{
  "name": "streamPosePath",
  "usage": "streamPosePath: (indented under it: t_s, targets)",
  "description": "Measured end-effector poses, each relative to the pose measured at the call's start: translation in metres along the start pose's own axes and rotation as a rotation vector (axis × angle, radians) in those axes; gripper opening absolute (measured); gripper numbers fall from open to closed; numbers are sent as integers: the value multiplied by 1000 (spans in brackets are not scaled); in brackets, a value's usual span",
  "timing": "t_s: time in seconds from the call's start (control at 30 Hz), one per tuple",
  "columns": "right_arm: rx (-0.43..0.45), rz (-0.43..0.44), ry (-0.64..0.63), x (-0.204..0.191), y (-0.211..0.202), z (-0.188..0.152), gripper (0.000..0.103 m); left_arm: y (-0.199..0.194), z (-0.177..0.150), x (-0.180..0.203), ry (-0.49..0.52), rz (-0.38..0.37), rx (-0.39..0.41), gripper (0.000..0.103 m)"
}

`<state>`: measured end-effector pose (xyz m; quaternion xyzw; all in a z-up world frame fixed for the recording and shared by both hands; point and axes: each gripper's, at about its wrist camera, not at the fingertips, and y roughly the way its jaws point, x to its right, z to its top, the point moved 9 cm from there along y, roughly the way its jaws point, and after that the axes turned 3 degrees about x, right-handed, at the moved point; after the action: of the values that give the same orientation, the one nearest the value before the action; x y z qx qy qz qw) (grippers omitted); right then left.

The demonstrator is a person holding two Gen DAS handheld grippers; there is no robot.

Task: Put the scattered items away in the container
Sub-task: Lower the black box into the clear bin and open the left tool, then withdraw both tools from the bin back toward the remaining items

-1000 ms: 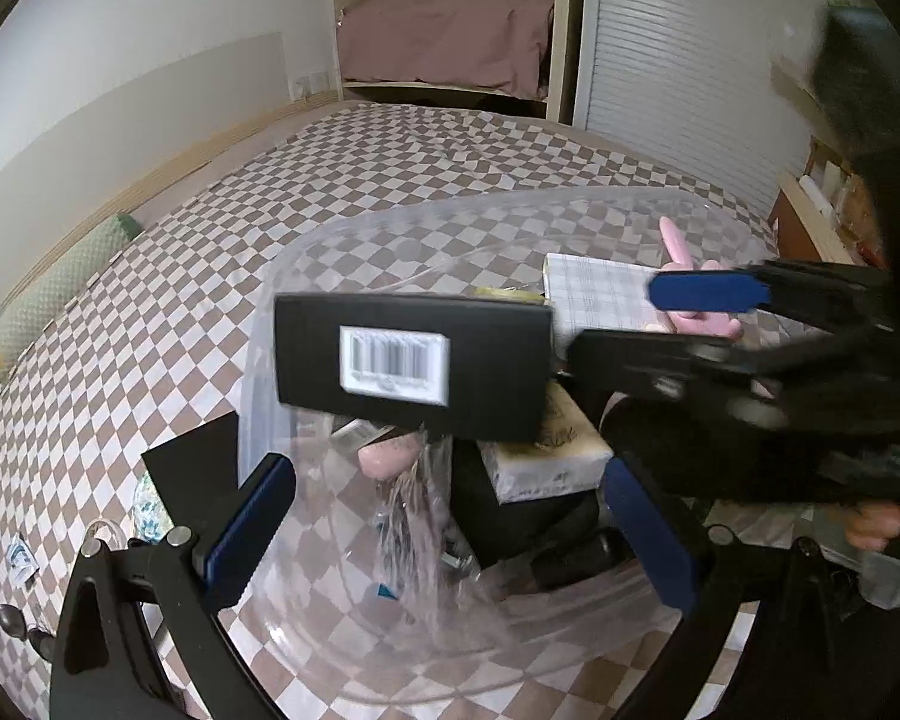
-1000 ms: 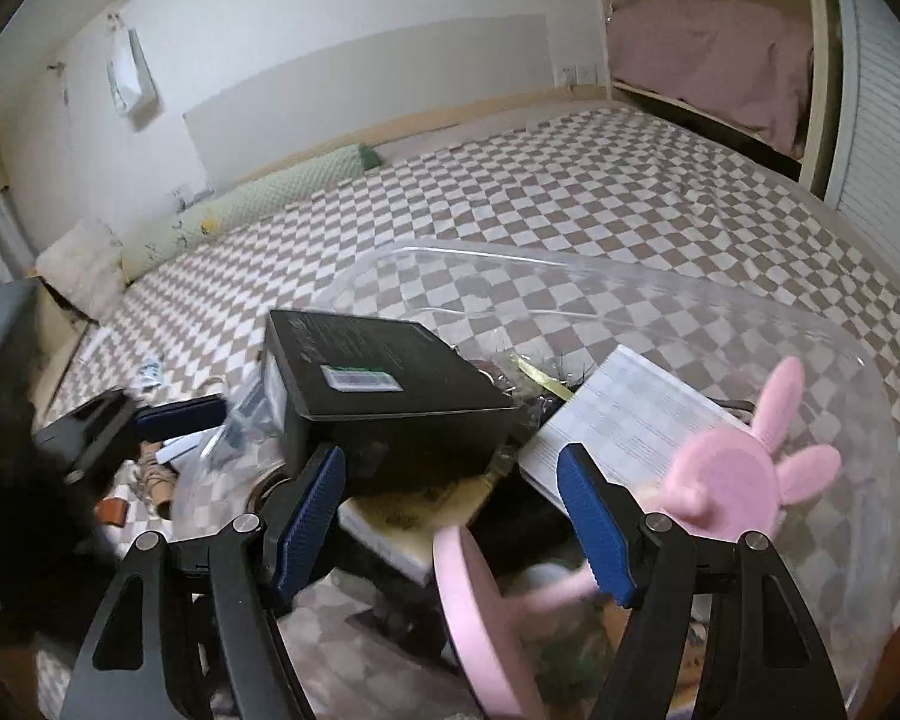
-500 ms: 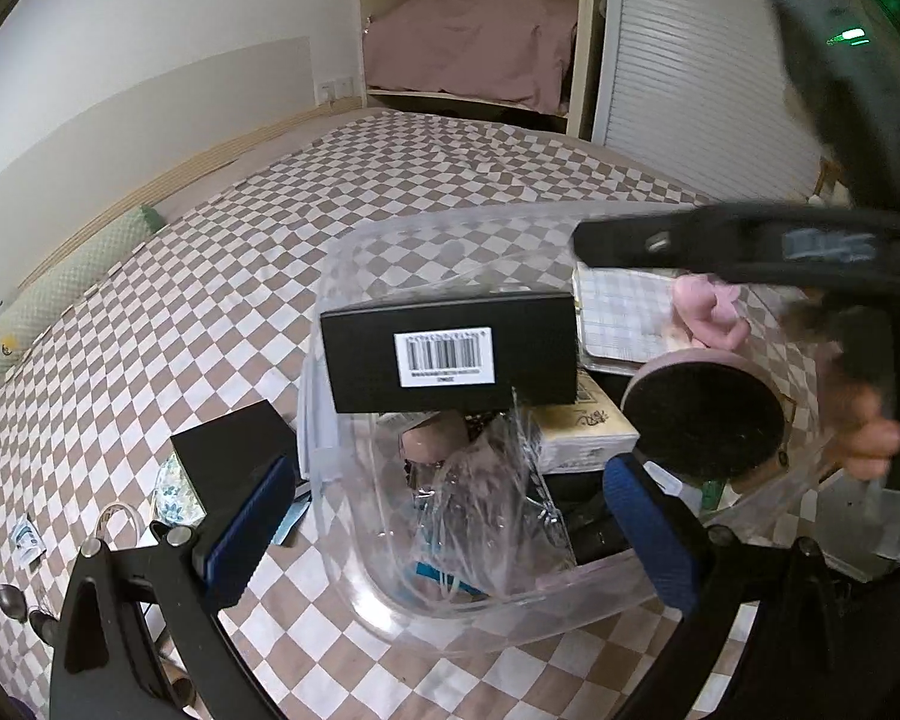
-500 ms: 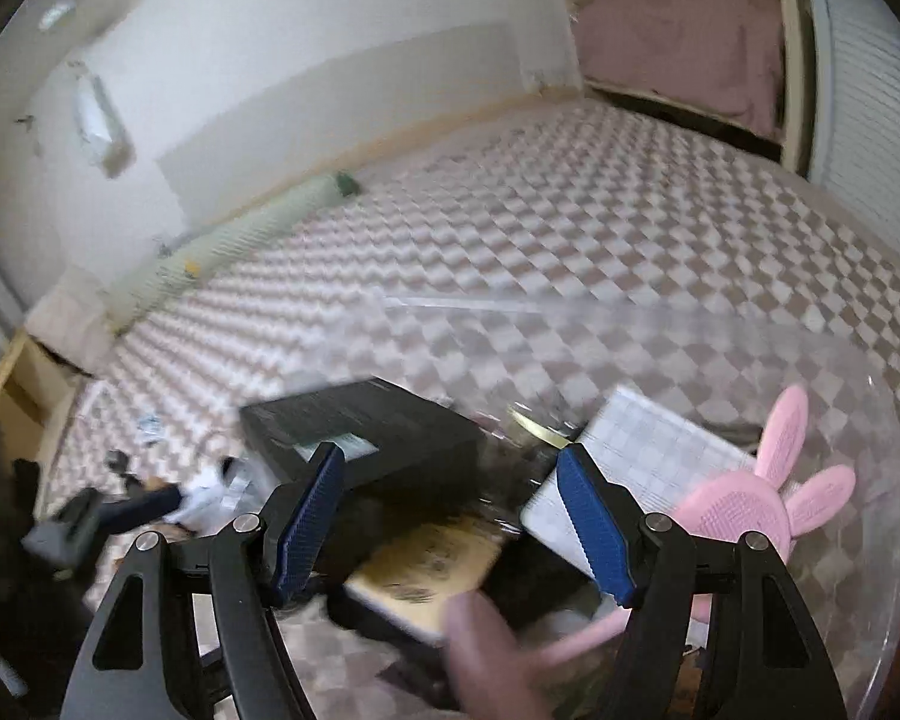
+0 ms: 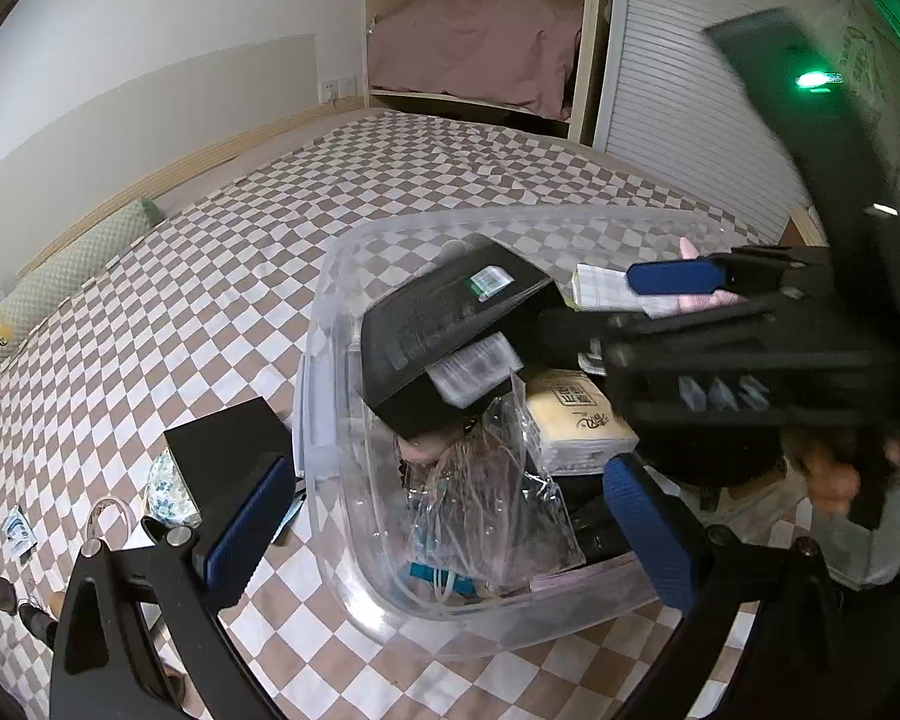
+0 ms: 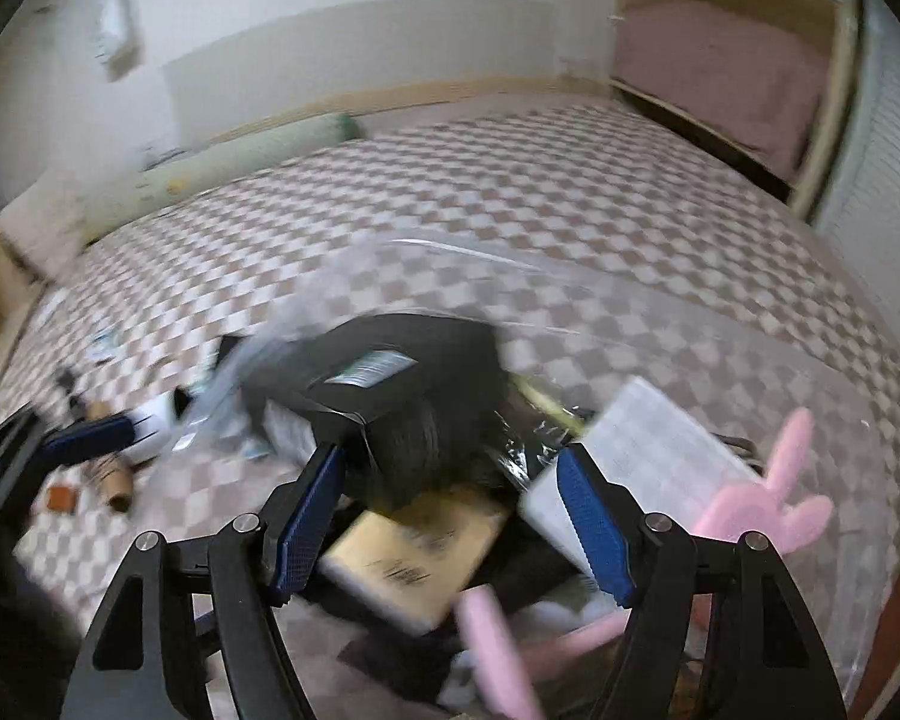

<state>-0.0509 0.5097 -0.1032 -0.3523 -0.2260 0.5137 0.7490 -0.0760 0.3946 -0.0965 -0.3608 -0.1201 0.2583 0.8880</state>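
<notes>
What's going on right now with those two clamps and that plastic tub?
Left gripper open, empty. Right gripper open, empty. Black box lies tilted atop the tub. Another black box waits outside.

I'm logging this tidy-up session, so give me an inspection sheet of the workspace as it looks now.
Surface: checkered bedspread.
Job's things: clear bin holds a tilted black box, notepad, tissue pack, plastic bag, pink bunny item.
Clutter: small black box beside the bin; bits near the bed edge.
Grippers: left gripper open, empty; right gripper open, empty.
Cables: white cord inside the bin.
Surroundings: green bolster, pink bedding in an alcove.
</notes>
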Motion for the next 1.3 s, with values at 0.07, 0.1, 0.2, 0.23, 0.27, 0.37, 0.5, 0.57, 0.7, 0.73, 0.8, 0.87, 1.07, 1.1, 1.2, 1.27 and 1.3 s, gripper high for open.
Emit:
streamPosePath:
  t_s: [0.07,0.1,0.2,0.23,0.27,0.37,0.5,0.57,0.7,0.73,0.8,0.87,1.07,1.1,1.2,1.27,1.3]
  targets:
    - [-9,21,50,9,2,0,73,-1,-1,0,5,-1,0,103]
    - [-15,42,79,12,4,-1,73,-2,-1,1,7,0,0,103]
    - [-5,53,91,18,-2,0,73,-4,-2,2,13,3,0,103]
    - [0,54,85,18,-4,-1,73,-5,-2,3,14,5,1,103]
    - [5,55,79,17,-6,-1,73,-7,-2,4,13,5,2,103]
    - [26,62,69,14,-17,-4,73,-12,-1,7,7,3,6,103]
    - [79,28,43,12,-37,-3,77,-21,-1,14,4,11,13,103]
    - [102,13,25,15,-49,-7,92,-26,-2,18,-4,9,12,103]
    - [174,-42,-9,17,-72,-7,98,-40,-1,28,-8,10,39,103]
    - [193,-63,-6,19,-77,-6,98,-44,-2,30,-6,12,47,103]
    - [235,-103,12,25,-89,-7,103,-51,-3,34,-8,19,57,103]
    - [267,-131,41,33,-98,-9,103,-57,-5,37,-11,28,66,103]
    - [300,-147,110,54,-110,-25,103,-78,-5,42,-27,61,114,103]
    - [306,-149,113,55,-112,-27,103,-82,-5,41,-37,65,122,103]
    - [320,-152,124,58,-122,-38,103,-91,-5,38,-64,86,148,103]
    - [330,-148,137,60,-130,-44,103,-97,-5,35,-82,97,162,103]
    - [334,-141,145,60,-133,-47,103,-100,-6,33,-90,101,169,103]
